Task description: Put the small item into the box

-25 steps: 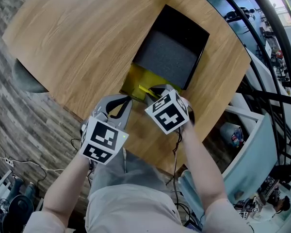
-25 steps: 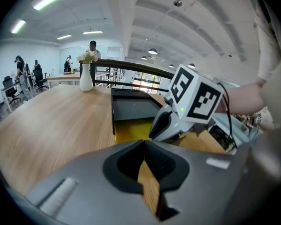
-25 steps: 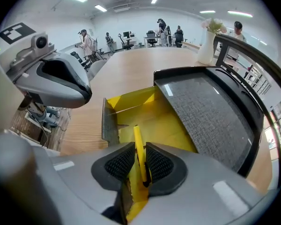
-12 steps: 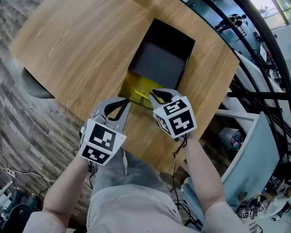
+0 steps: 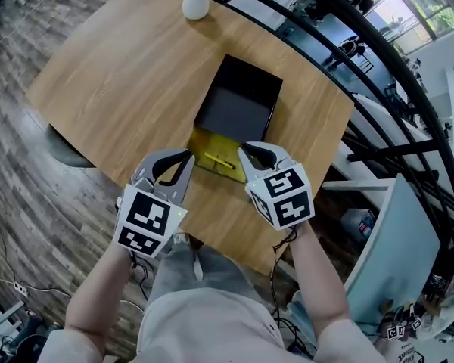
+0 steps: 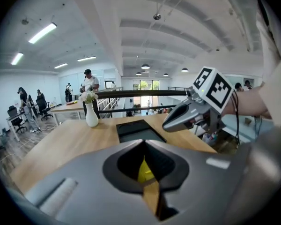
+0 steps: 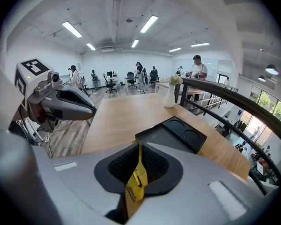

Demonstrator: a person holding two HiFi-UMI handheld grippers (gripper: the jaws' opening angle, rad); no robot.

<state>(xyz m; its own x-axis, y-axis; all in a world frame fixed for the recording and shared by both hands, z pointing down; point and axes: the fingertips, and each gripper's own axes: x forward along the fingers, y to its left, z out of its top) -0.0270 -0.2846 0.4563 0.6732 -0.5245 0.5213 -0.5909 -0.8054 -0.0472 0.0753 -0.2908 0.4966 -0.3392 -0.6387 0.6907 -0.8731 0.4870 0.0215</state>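
Note:
A see-through yellow bag (image 5: 216, 157) with a small yellow stick inside lies at the near edge of the open black box (image 5: 234, 104) on the wooden table (image 5: 113, 82). My right gripper (image 5: 244, 150) is shut on the bag's right side; the right gripper view shows the bag (image 7: 136, 179) pinched edge-on between the pads. Shut at the bag's left corner is my left gripper (image 5: 188, 157), with yellow (image 6: 145, 170) showing in the slit of its jaws. The box (image 6: 136, 129) stands just beyond, with grey foam inside and two round hollows in its lid (image 7: 189, 136).
A white vase (image 5: 196, 2) with flowers stands at the table's far edge. A black railing (image 5: 348, 89) curves past the table's right side, with a drop behind it. The table's near edge runs just under my hands. People stand and sit at desks far off.
The head view has drawn back, bringing the vase into sight. Both grippers stay shut at the yellow bag by the box's near edge, and the right one has shifted slightly right.

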